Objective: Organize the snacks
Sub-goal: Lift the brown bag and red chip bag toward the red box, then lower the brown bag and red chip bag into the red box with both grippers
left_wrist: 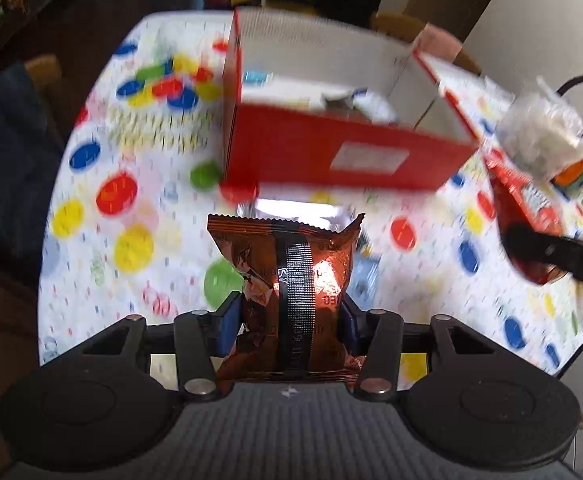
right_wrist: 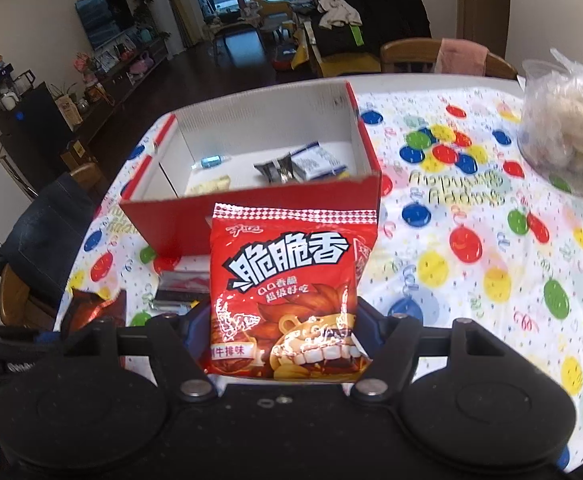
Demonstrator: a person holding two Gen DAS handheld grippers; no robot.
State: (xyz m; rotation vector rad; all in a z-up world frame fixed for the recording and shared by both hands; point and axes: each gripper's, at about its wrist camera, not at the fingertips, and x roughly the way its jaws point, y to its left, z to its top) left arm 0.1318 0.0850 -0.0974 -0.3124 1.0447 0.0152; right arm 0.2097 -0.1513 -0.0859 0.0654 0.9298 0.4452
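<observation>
My left gripper (left_wrist: 289, 312) is shut on a brown foil snack bag (left_wrist: 291, 276), held upright above the table short of the open red box (left_wrist: 331, 156). My right gripper (right_wrist: 283, 320) is shut on a red snack bag (right_wrist: 287, 292) with white Chinese lettering, held just in front of the red box (right_wrist: 171, 220). The box holds several small packets (right_wrist: 303, 164). The right gripper and its red bag also show at the right of the left wrist view (left_wrist: 531, 216). The brown bag shows at the left of the right wrist view (right_wrist: 95, 308).
A silver and red packet (right_wrist: 179, 284) lies on the dotted tablecloth (right_wrist: 471, 248) in front of the box. A clear plastic bag of white items (right_wrist: 563, 128) stands at the far right. Wooden chairs (right_wrist: 407, 54) surround the table.
</observation>
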